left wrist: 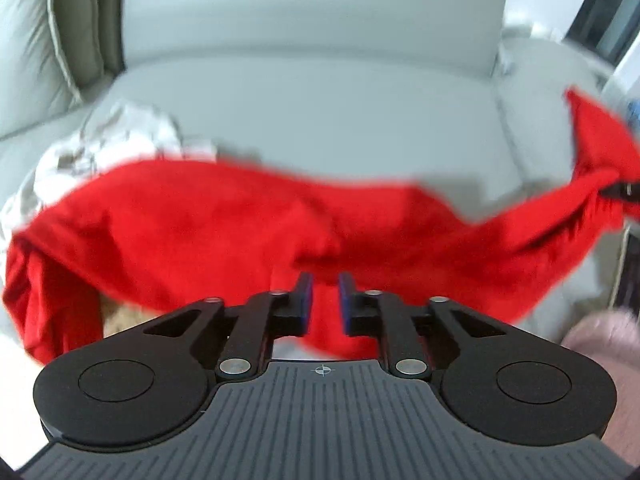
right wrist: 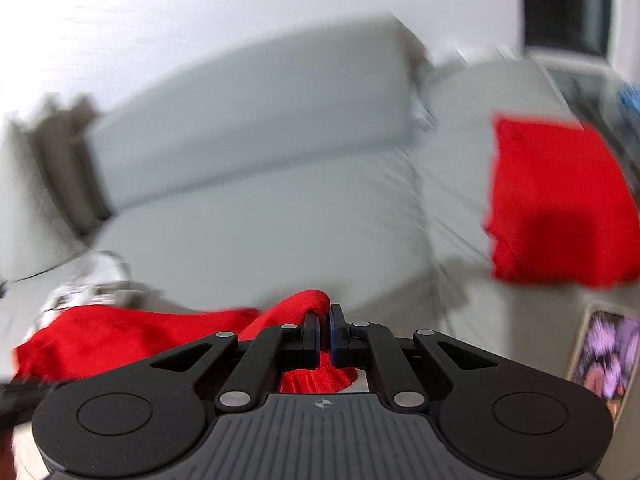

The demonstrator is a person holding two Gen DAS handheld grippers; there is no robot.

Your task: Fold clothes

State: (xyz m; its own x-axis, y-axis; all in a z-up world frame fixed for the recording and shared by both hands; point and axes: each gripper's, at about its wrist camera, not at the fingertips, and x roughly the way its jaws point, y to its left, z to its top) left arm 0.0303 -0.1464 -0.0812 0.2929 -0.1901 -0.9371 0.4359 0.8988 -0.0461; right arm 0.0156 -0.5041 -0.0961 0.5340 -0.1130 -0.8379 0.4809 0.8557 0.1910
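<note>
Two claws, one red garment [left wrist: 192, 216]. Right gripper [right wrist: 325, 320] clamped on a bunched red fold; left gripper [left wrist: 325, 292] with jaws apart over the cloth, pinching nothing. Garment stretched sagging across the front edge of the grey sofa [left wrist: 320, 112], beside pale crumpled clothes [left wrist: 116, 132]. Judged light, limp, non-slippery: best taken at hem or corner, both ends, kept taut. Second red piece [right wrist: 560, 200] on the sofa's right end.
</note>
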